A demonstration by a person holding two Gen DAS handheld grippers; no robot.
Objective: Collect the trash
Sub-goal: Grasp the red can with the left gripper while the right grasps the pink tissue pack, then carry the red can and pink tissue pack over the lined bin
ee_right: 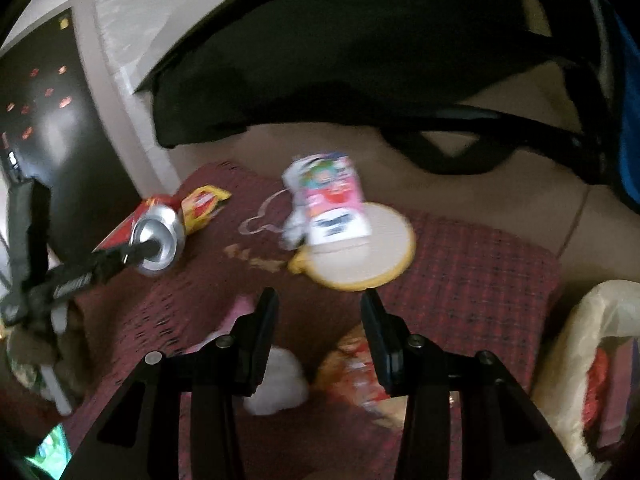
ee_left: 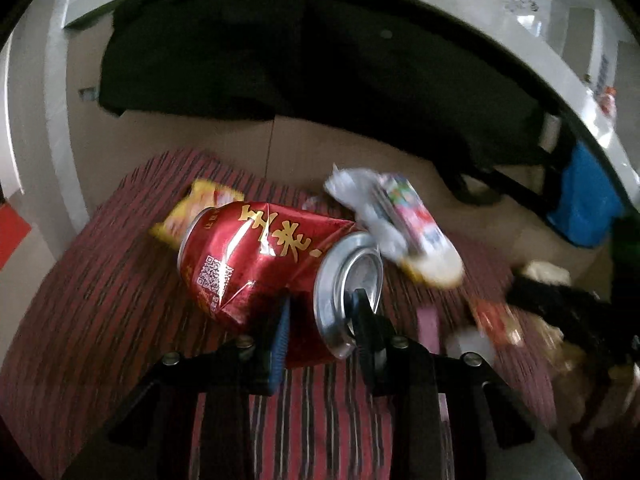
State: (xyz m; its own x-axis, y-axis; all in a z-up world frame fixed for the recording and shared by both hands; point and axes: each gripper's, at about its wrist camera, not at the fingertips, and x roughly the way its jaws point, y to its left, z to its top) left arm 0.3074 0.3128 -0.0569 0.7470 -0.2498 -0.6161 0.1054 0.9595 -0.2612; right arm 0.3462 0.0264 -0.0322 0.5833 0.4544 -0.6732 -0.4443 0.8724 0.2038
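Observation:
My left gripper (ee_left: 322,314) is shut on a dented red drink can (ee_left: 256,264), one finger outside the wall and one in the can's mouth, holding it above the red striped mat (ee_left: 80,320). The can also shows in the right wrist view (ee_right: 154,236), held by the left gripper at far left. My right gripper (ee_right: 318,304) is open and empty, above the mat (ee_right: 460,272), short of a pink and white cup (ee_right: 330,204) lying on a yellow-rimmed round lid (ee_right: 384,264). A yellow snack wrapper (ee_right: 202,204) lies behind the can.
A white crumpled tissue (ee_right: 276,380) and a red and yellow wrapper (ee_right: 356,368) lie under my right gripper. A pale plastic bag (ee_right: 592,368) is open at the right. A dark bag (ee_right: 340,60) lies under a white table (ee_left: 520,40). A blue bag (ee_left: 584,204) is at right.

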